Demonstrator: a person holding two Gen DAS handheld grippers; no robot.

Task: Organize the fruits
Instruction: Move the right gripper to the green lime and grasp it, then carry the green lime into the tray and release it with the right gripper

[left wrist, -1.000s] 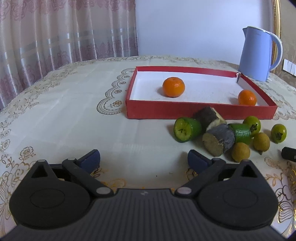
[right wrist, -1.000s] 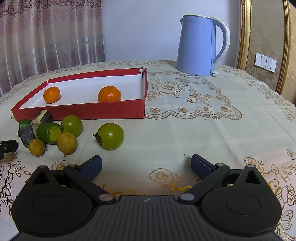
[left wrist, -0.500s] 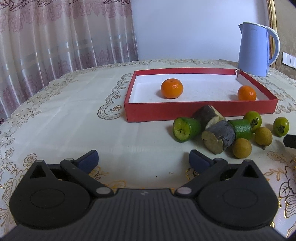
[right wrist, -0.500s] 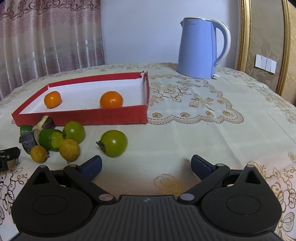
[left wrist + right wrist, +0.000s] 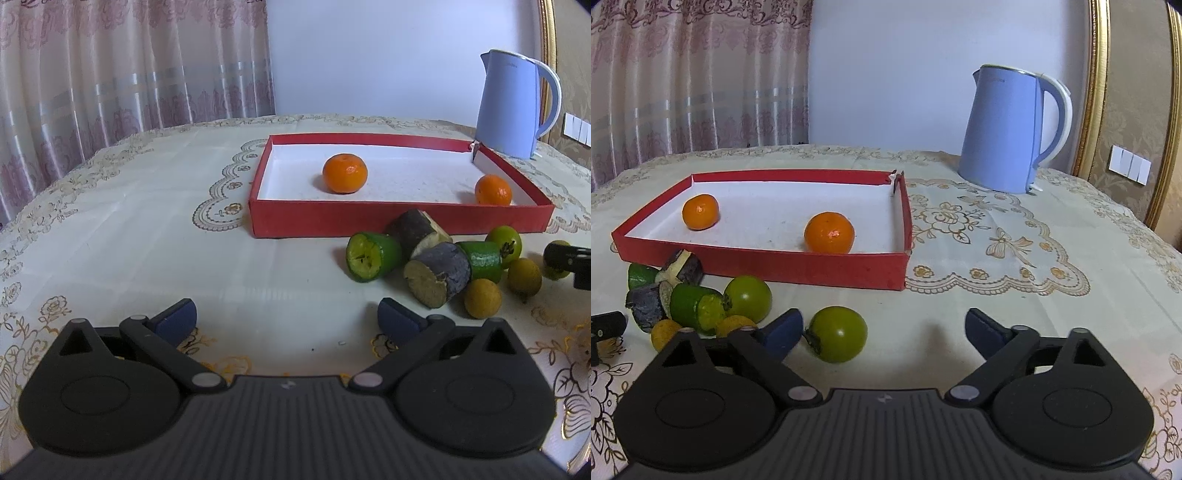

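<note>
A red tray [image 5: 399,220] [image 5: 798,264] holds two oranges [image 5: 345,173] [image 5: 829,233]. In front of it lies a pile of green and dark cut pieces [image 5: 436,275], small yellow fruits [image 5: 482,298] and green round fruits [image 5: 748,298]. My right gripper [image 5: 884,328] is open, low over the table, with a green fruit [image 5: 837,333] just right of its left finger. My left gripper [image 5: 286,320] is open and empty, left of the pile. The right gripper's tip shows in the left wrist view [image 5: 569,258].
A blue kettle [image 5: 1008,129] [image 5: 513,105] stands behind the tray's right end. The table has a cream embroidered cloth [image 5: 1015,258]. Curtains hang behind on the left. A wall with switches is at the far right.
My right gripper has moved forward and down toward the lone green fruit, which now sits close to its left finger. My left gripper has shifted slightly; the pile looks nearer.
</note>
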